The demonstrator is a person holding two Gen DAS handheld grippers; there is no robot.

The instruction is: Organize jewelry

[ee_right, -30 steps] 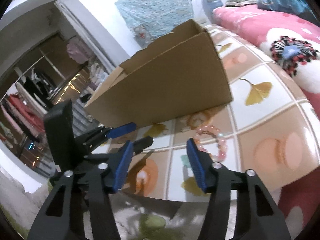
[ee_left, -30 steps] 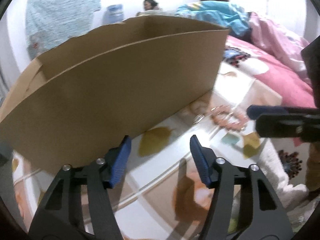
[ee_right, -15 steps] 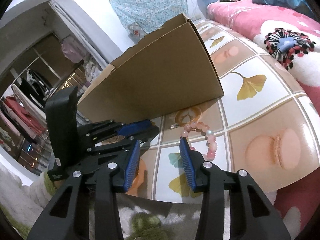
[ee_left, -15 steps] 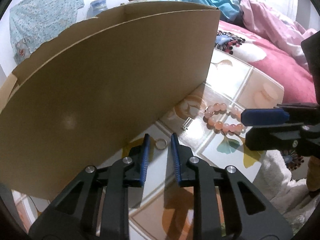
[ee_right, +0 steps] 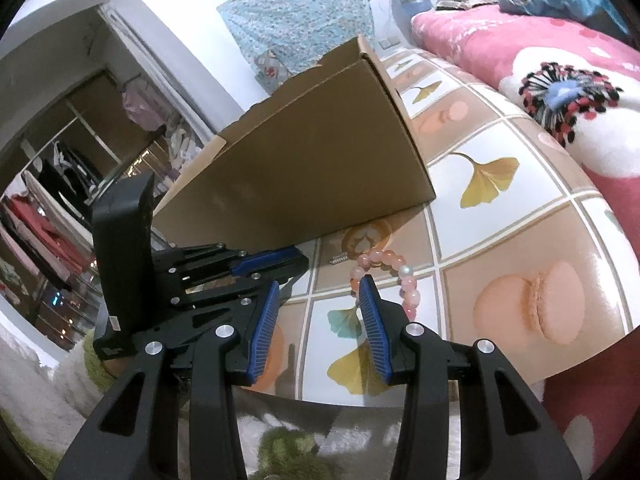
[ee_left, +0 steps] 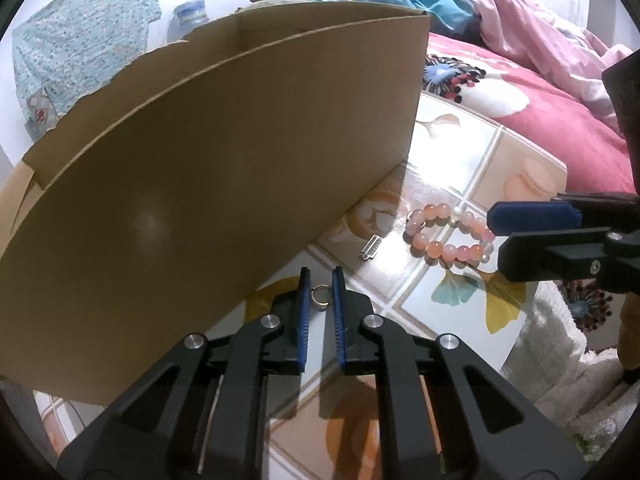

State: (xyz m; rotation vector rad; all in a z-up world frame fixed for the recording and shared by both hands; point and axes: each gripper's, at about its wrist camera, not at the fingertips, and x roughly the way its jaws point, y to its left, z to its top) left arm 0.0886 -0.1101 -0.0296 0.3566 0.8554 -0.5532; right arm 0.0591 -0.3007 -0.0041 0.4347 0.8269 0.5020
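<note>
left gripper [ee_left: 321, 285] closing around ring [ee_left: 321, 295] beside cardboard box [ee_left: 224, 168].

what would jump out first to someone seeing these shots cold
The big cardboard box fills the left and middle of both views, standing on a tabletop printed with ginkgo leaves and macarons. Right at its foot, the left gripper has just been closing around a small gold ring. To the right lies a pink bead bracelet, with the right gripper open just in front of it.
</note>
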